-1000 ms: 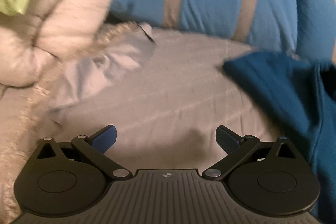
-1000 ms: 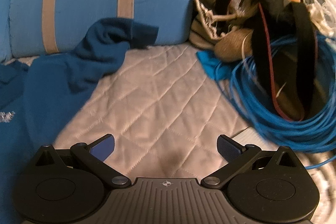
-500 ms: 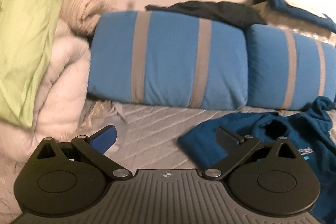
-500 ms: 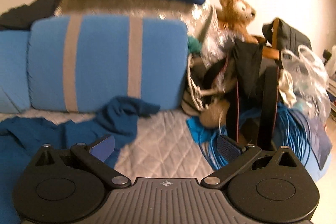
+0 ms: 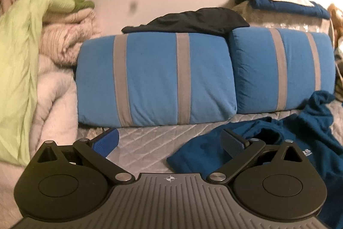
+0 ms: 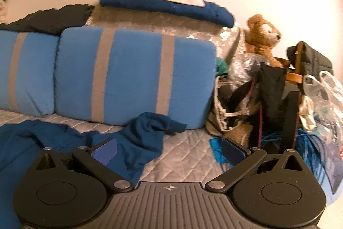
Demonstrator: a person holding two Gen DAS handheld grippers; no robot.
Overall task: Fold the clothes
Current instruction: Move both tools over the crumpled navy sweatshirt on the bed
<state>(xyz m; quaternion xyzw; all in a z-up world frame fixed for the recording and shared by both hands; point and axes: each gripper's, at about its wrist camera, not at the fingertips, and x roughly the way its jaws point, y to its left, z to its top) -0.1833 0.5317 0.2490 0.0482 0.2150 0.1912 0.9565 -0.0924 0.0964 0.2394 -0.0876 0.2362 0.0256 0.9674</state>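
Observation:
A dark teal sweatshirt (image 5: 295, 143) lies crumpled on the grey quilted bed (image 5: 145, 138), to the right in the left wrist view. In the right wrist view the sweatshirt (image 6: 137, 143) spreads from the left, one sleeve reaching the pillow. My left gripper (image 5: 169, 141) is open and empty, raised above the bed, its right finger over the sweatshirt's left edge. My right gripper (image 6: 169, 148) is open and empty, above the sleeve and the bare quilt (image 6: 188, 156).
Two blue pillows with grey stripes (image 5: 156, 78) (image 6: 133, 74) stand at the back, dark clothes (image 5: 188, 20) on top. Piled blankets (image 5: 32, 70) fill the left. Bags, a teddy bear (image 6: 263, 35) and a blue cable coil (image 6: 315, 147) crowd the right.
Both grippers have lifted and tilted up from looking down at the bed to looking level at the pillows and wall. Both stayed open and empty.

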